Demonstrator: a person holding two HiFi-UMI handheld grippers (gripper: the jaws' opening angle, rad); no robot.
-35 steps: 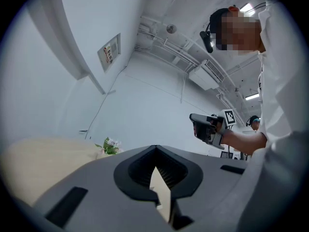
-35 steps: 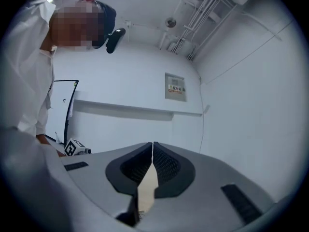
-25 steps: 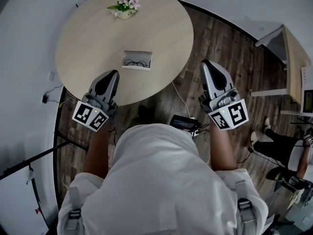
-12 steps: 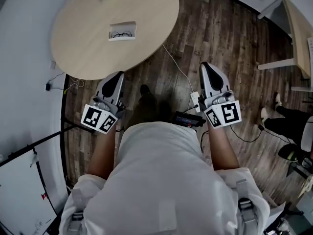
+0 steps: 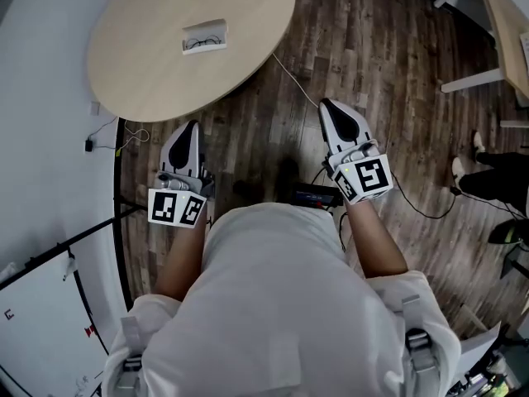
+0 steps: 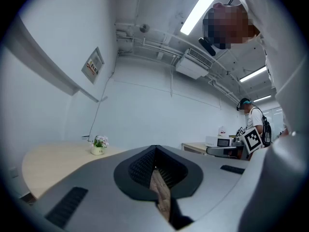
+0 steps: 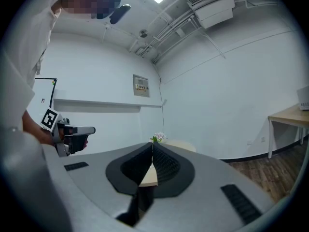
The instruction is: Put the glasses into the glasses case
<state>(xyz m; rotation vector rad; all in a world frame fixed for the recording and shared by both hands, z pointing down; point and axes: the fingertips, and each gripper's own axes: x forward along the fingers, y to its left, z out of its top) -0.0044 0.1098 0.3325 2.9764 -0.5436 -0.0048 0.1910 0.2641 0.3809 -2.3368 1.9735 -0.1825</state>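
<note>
Head view: glasses [image 5: 202, 43] in case [image 5: 221, 27], well beyond left gripper [image 5: 191, 126], right gripper [image 5: 327, 104]; both closed, empty.

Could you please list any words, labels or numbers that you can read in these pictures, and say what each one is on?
Nothing here reads as text.
The wall sign: print too small to read.
The wall panel: too blurred to read.
Cubes on the left gripper and the right gripper: square marker patterns only, no letters.
</note>
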